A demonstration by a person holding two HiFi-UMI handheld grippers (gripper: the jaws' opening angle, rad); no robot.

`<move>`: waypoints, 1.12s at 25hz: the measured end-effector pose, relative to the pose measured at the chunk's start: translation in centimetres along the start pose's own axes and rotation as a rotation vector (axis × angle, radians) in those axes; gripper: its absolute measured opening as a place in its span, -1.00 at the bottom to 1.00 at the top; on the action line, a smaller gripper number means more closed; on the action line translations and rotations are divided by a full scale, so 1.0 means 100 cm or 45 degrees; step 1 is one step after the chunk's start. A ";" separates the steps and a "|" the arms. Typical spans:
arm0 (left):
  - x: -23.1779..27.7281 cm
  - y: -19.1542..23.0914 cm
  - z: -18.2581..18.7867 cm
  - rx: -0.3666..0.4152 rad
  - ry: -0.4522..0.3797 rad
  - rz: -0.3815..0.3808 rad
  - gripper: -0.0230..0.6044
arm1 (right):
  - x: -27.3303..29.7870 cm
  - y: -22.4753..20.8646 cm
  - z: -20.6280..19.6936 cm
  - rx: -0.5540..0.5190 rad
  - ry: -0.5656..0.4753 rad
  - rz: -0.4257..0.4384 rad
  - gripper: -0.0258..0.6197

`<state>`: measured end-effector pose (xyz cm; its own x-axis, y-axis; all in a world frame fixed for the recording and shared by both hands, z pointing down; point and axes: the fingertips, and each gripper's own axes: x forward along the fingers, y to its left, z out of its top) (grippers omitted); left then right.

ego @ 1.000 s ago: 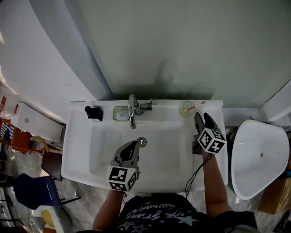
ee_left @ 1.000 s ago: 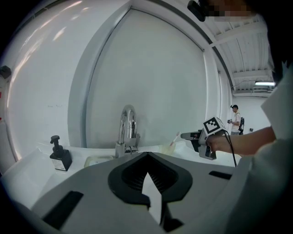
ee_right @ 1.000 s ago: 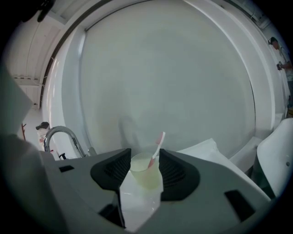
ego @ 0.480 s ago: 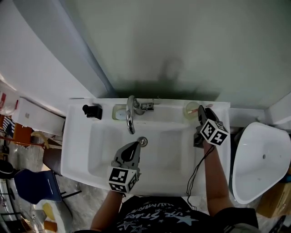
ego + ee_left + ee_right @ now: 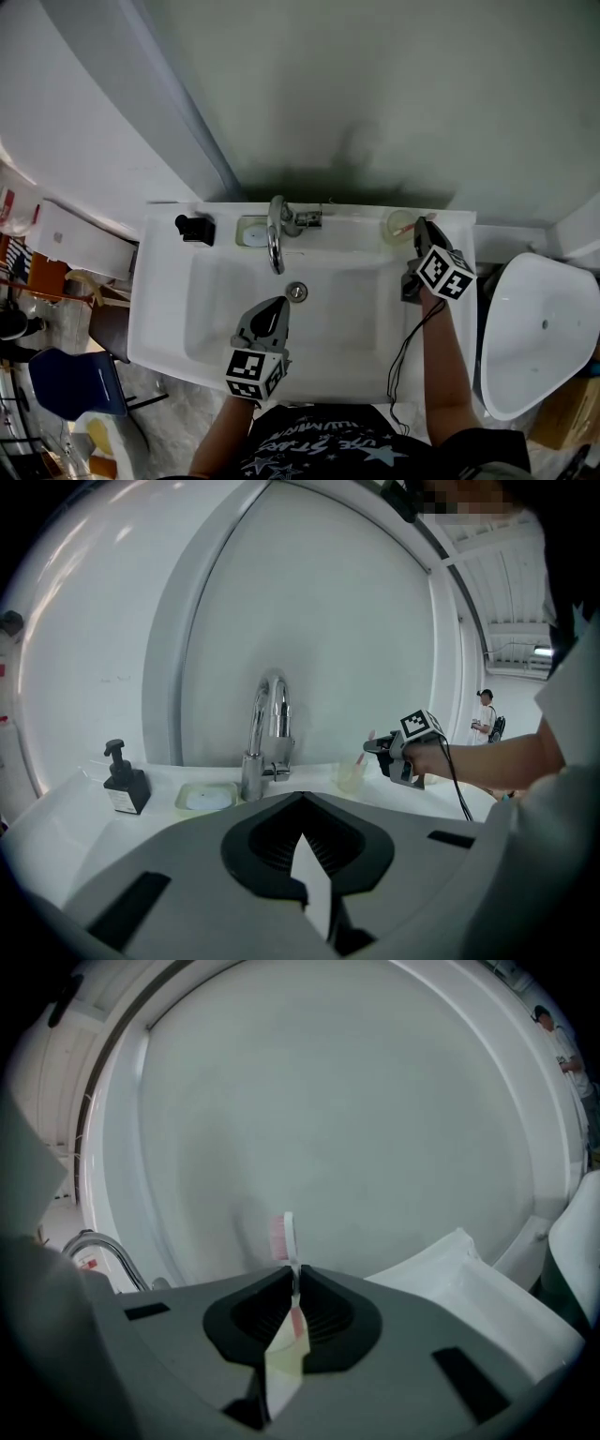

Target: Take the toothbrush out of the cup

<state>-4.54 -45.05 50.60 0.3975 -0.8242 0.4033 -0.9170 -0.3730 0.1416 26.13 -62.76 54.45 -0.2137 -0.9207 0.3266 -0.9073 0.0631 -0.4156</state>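
1. The toothbrush (image 5: pixel 284 1234) stood nearly upright, its long axis close to vertical. Its bristle head was at the top, and the bristles faced left in the right gripper view.
2. Its lower end sat in the cup (image 5: pixel 397 225) on the back right corner of the sink (image 5: pixel 169 281).
3. The right gripper (image 5: pixel 419 225) was closing, and its jaws pinched the toothbrush's neck just under the head.
4. The left gripper (image 5: pixel 281 302) hovered over the front of the basin with its jaws together and nothing between them.
5. Along the sink's back ledge were a black soap dispenser (image 5: pixel 195 229), a soap dish (image 5: pixel 251 232) and a chrome faucet (image 5: pixel 275 234).
6. A plain pale wall (image 5: pixel 375 94) rose behind the sink. A white bowl-shaped fixture (image 5: pixel 534 328) stood to the right and a blue chair (image 5: pixel 70 389) at lower left.
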 end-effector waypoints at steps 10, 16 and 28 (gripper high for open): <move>-0.025 0.007 0.015 0.035 -0.080 0.014 -0.89 | -0.022 0.025 0.033 -0.025 -0.115 0.042 -0.81; -0.042 0.008 0.027 0.048 -0.130 -0.004 -0.89 | -0.046 0.046 0.063 -0.056 -0.210 0.067 -0.81; -0.097 -0.003 0.032 0.078 -0.212 -0.089 -0.89 | -0.123 0.097 0.088 -0.115 -0.349 0.119 -0.81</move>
<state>-7.99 -38.33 43.76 0.4653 -0.8525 0.2383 -0.8850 -0.4531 0.1071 23.14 -54.24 38.92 -0.2032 -0.9781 0.0444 -0.9195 0.1751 -0.3519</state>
